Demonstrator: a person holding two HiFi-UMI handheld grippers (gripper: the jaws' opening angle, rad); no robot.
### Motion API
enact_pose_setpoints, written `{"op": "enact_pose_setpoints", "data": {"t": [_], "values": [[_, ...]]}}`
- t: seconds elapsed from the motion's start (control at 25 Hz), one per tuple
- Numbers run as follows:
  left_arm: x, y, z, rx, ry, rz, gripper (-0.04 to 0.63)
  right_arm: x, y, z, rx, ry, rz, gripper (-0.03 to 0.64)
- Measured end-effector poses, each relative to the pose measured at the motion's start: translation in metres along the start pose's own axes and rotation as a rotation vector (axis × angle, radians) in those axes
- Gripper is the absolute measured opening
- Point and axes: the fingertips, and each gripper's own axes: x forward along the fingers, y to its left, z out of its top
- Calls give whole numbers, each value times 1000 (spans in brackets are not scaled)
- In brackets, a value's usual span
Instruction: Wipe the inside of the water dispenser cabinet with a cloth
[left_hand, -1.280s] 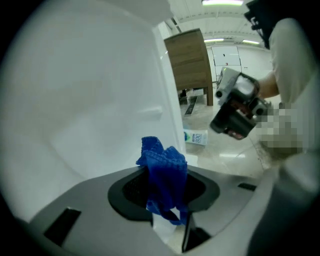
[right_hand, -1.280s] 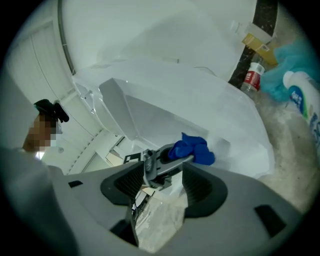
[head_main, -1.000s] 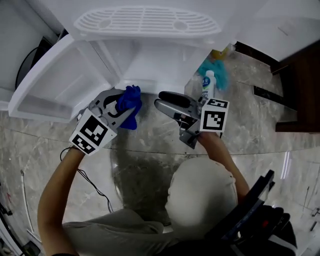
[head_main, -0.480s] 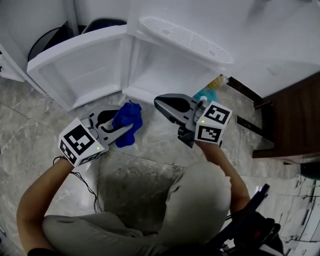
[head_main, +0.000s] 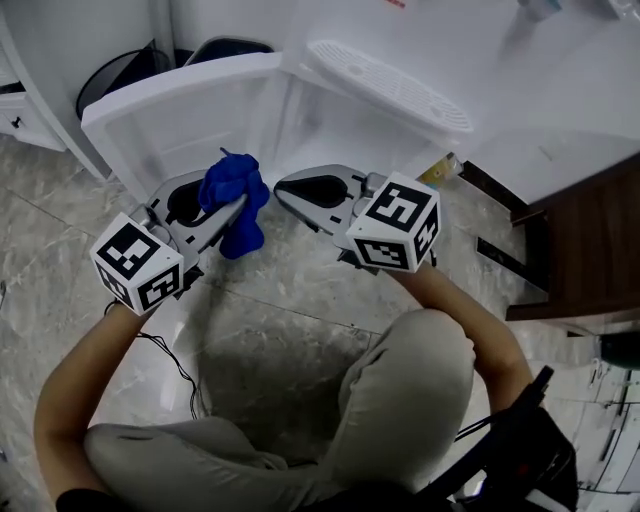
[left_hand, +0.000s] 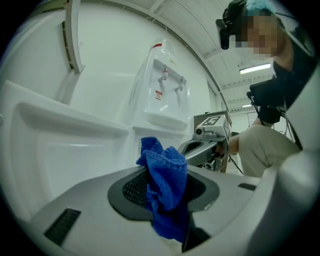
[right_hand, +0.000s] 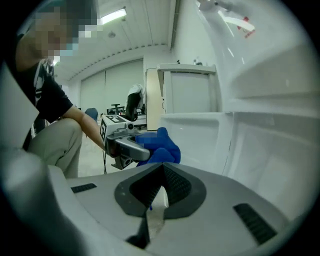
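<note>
Cloth (head_main: 235, 190) is hanging clamped in the closed left tool (head_main: 224, 214) at centre left of the frame, outside the open cabinet (head_main: 325, 125), while the right tool (head_main: 284, 187) is sitting shut and empty beside it, so no wiping is happening now.

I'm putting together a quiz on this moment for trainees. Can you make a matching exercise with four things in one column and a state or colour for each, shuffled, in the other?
Things:
1. left claw
2. right claw
3. cabinet door
4. cloth

States or colours:
A. swung open
B. blue
C. shut, with nothing in it
D. shut on the cloth

Pairs: 1-D, 2-C, 3-A, 4-B
</note>
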Motion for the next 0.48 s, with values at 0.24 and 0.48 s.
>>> {"op": "enact_pose_setpoints", "data": {"t": [0.24,0.48], "values": [[-3,-8,-11,-1,37,-20,140,-2,5,9,12,-28,3,-3],[3,-8,-5,-11,35,-24,140,-7,1,4,21,11,-30,-3]]}}
